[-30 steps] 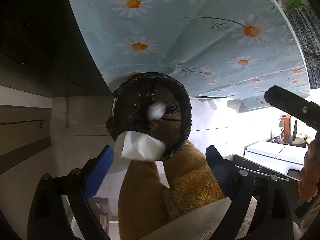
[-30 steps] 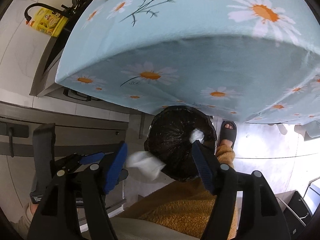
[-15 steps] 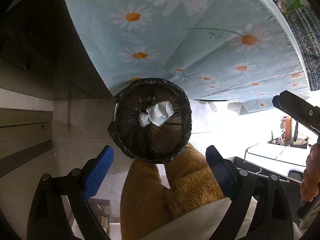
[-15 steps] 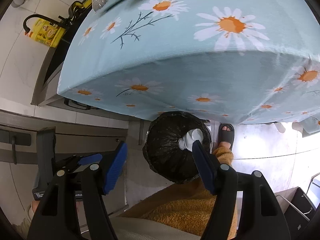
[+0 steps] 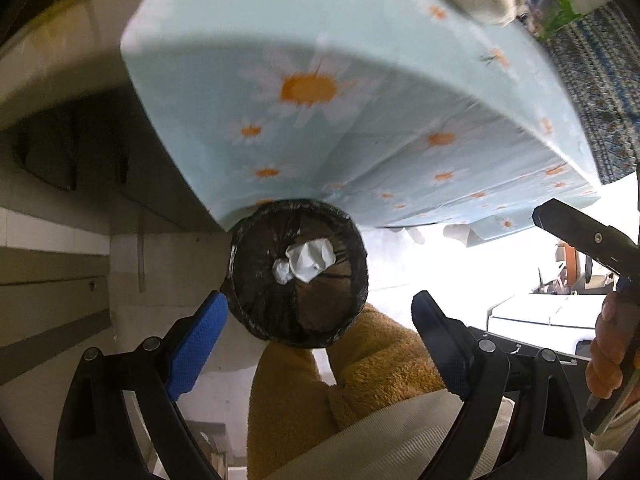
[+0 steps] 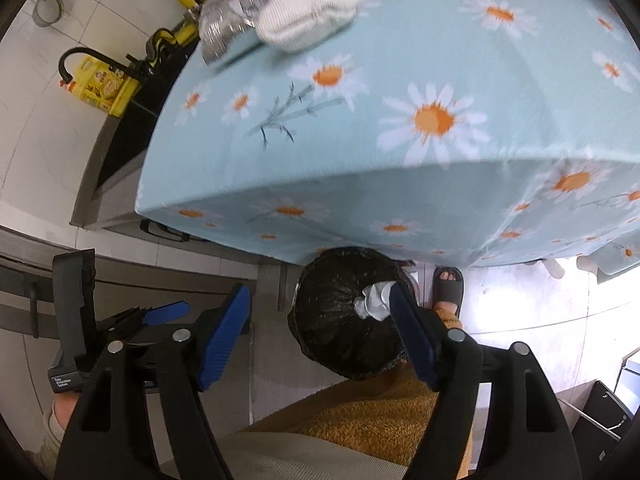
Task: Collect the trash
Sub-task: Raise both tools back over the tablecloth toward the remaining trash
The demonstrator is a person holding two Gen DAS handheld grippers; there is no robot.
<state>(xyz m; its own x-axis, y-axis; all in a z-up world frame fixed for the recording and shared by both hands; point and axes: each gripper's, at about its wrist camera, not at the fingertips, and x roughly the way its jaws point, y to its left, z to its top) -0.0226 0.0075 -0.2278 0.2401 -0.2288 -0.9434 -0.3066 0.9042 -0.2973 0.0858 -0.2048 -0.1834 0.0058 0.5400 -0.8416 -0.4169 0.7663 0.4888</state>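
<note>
A round bin lined with a black bag (image 5: 298, 276) stands on the floor below the table edge; it also shows in the right wrist view (image 6: 344, 312). Crumpled white tissue (image 5: 308, 262) lies inside it, also seen in the right wrist view (image 6: 374, 300). My left gripper (image 5: 316, 320) is open and empty above the bin. My right gripper (image 6: 320, 320) is open and empty, also above the bin. On the table top lie a crumpled silvery wrapper (image 6: 222, 26) and a white cloth (image 6: 306, 20).
The table carries a light blue daisy tablecloth (image 6: 400, 120) that hangs over the bin's far side. Yellow packages (image 6: 102, 86) sit on a dark counter to the left. The person's orange-clad legs (image 5: 320, 384) and a sandalled foot (image 6: 446, 286) are beside the bin.
The white tissue left my left gripper and dropped into the bin. Both grippers have since risen, so the table top comes into view.
</note>
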